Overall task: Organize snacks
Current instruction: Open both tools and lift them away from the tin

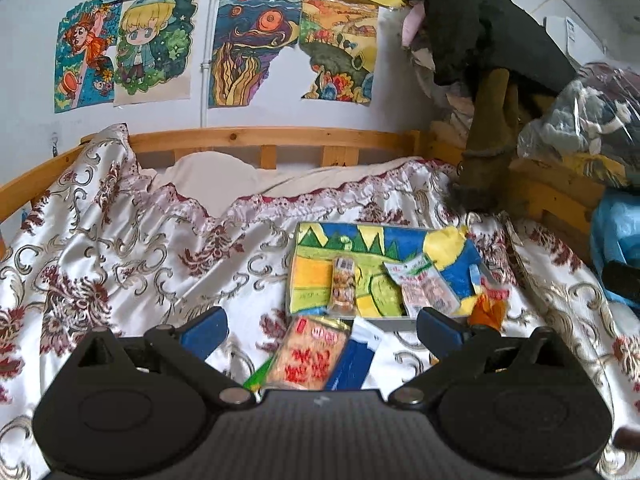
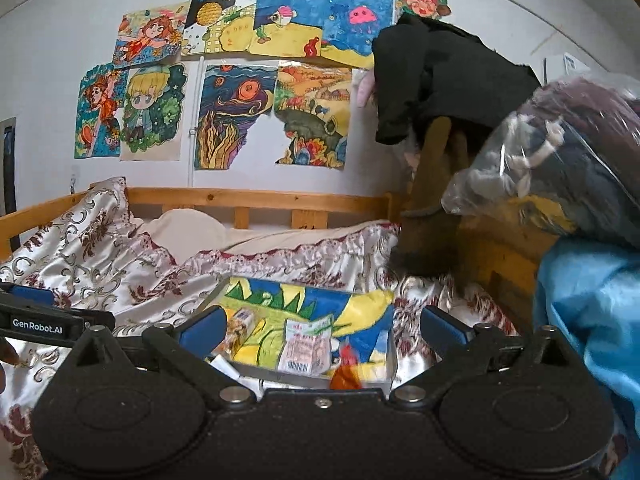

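Note:
A shallow tray point(image 1: 304, 312) lined with a colourful drawing lies on the bed. In it are a tall narrow snack pack point(image 1: 343, 286), a white and pink packet point(image 1: 426, 286) and an orange packet point(image 1: 486, 308) at its right corner. A red-printed snack bag point(image 1: 308, 354), a blue and white packet point(image 1: 354, 360) and a green packet point(image 1: 258, 374) lie on the cover in front of the tray, between the fingers of my open, empty left gripper point(image 1: 320, 330). My right gripper point(image 2: 320, 326) is open and empty over the tray point(image 2: 390, 360), above the white and pink packet point(image 2: 306, 350) and orange packet point(image 2: 346, 374).
A floral satin bedcover point(image 1: 120, 248) spreads over the bed, with a wooden rail point(image 1: 248, 138) behind. Drawings hang on the wall point(image 1: 256, 48). Dark clothes point(image 1: 480, 20) and a plastic bag of clothes point(image 1: 580, 120) pile at the right. The left gripper's body point(image 2: 36, 322) shows in the right wrist view.

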{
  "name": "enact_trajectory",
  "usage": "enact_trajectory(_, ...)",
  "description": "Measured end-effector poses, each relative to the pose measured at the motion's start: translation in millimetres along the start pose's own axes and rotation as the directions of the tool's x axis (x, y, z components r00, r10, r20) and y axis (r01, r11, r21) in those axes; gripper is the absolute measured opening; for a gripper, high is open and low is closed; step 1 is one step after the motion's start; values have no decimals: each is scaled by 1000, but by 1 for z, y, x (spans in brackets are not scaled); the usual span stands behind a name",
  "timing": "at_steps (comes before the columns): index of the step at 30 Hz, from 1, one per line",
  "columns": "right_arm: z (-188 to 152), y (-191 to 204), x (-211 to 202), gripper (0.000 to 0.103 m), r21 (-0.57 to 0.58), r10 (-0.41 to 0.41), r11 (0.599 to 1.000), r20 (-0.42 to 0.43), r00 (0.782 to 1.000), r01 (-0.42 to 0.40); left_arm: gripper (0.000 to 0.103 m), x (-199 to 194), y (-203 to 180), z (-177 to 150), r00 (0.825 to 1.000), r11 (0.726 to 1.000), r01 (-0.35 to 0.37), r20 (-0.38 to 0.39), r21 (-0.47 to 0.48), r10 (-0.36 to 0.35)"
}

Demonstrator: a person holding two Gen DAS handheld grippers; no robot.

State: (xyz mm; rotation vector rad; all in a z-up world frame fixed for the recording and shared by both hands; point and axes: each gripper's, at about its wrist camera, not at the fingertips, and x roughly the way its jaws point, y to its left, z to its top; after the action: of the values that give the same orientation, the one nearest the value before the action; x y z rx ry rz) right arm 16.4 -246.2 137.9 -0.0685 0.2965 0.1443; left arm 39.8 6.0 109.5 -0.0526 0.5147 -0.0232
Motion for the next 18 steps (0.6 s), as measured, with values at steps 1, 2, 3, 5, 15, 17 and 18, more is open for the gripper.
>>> enact_trajectory(1,-4,0,-3,102,4,1,1000,-8,1000,-1,103,-2,-1,-4,1000,1000,4,-9,6,-4)
enact_trajectory(2,-8,0,-6,102,2,6,1000,-14,1000,-6,103,-3,-2,-8,1000,1000,5,-20,14,-5)
enact_trajectory(3,-12,0,-7,102,-2,17,1000,-19,1000,-17,103,-5,-3,-13,999,1000,9,-33,25,-9)
enact_trajectory(5,-20,0,-9,102,-10,36,999,-37,999,-37,103,-5,-5,-22,998,998,25,-62,55,-21)
enact_trajectory(15,-68,8,-9,102,34,62,998,-194,979,-57,103,3,-10,-62,980,993,55,-195,102,-34)
enact_trajectory(17,-79,11,-9,102,46,72,997,-228,971,-63,103,6,-12,-69,974,992,70,-224,102,-46)
enact_trajectory(18,-83,13,-9,102,47,76,997,-242,967,-66,103,7,-12,-71,970,992,77,-238,105,-50)
